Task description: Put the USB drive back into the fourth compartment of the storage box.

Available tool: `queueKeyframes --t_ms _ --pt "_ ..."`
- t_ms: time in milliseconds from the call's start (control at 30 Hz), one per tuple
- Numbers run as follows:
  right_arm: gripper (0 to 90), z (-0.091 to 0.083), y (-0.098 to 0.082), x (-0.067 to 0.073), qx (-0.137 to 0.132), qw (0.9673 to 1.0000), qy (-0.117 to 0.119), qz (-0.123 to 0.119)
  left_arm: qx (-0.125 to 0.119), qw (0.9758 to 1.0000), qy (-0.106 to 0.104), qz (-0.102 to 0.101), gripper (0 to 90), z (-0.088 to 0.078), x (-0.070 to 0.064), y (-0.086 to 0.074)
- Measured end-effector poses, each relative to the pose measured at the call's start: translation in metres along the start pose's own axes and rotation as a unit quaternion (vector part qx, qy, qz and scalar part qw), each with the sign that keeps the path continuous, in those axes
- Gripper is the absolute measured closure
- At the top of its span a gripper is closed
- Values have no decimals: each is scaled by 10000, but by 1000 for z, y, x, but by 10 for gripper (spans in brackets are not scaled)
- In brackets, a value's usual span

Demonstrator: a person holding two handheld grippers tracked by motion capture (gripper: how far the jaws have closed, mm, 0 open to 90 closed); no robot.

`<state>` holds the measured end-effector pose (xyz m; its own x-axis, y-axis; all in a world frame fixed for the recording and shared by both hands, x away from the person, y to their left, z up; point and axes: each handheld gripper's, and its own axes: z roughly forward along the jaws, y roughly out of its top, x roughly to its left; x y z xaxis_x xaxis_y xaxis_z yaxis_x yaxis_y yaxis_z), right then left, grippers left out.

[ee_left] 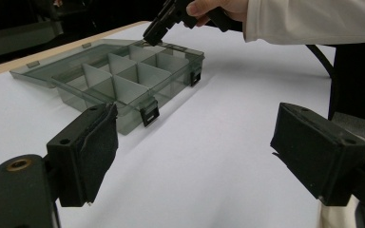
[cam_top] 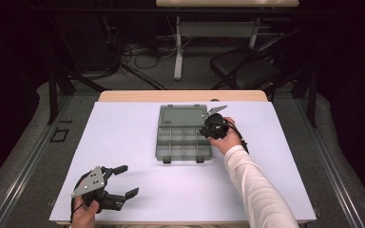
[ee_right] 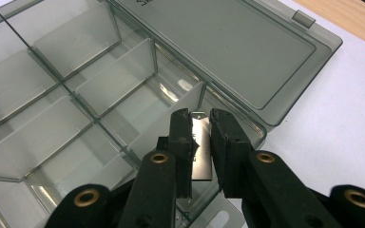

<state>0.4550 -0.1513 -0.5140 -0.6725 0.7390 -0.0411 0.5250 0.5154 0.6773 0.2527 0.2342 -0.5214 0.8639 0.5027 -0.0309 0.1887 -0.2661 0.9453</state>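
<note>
A smoky-grey plastic compartment box [cam_top: 170, 142] lies open at the middle of the white table, its lid [cam_top: 183, 115] folded flat on the far side. Thin partitions split its tray [ee_right: 38, 142] into several cells. My right gripper [cam_top: 214, 126] hovers over the tray's far right corner, shut on a small thin divider plate [ee_right: 202, 147] that stands upright between its pads above a corner cell. My left gripper [cam_top: 127, 180] rests near the table's front left, open, with nothing between its pads [ee_left: 95, 147]. From there the box [ee_left: 123, 76] and the right gripper [ee_left: 159, 28] lie ahead.
The white sheet [cam_top: 123, 142] covers the table, with a wooden edge [cam_top: 138, 96] showing at the back. Beyond it stand a dark chair [cam_top: 247, 69] and another table's legs [cam_top: 178, 52], with cables on the floor. A sleeved forearm [cam_top: 252, 185] crosses the front right.
</note>
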Motion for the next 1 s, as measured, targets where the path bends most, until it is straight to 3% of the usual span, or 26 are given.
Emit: queueKeyframes --t_ms 800,1000 --pt "796 0 0 1 15 10000 -38 -70 -5 10000 4 2 157 0 0 0" --pt "758 -1 0 1 -50 10000 -38 -12 8 10000 9 11 158 0 1 0"
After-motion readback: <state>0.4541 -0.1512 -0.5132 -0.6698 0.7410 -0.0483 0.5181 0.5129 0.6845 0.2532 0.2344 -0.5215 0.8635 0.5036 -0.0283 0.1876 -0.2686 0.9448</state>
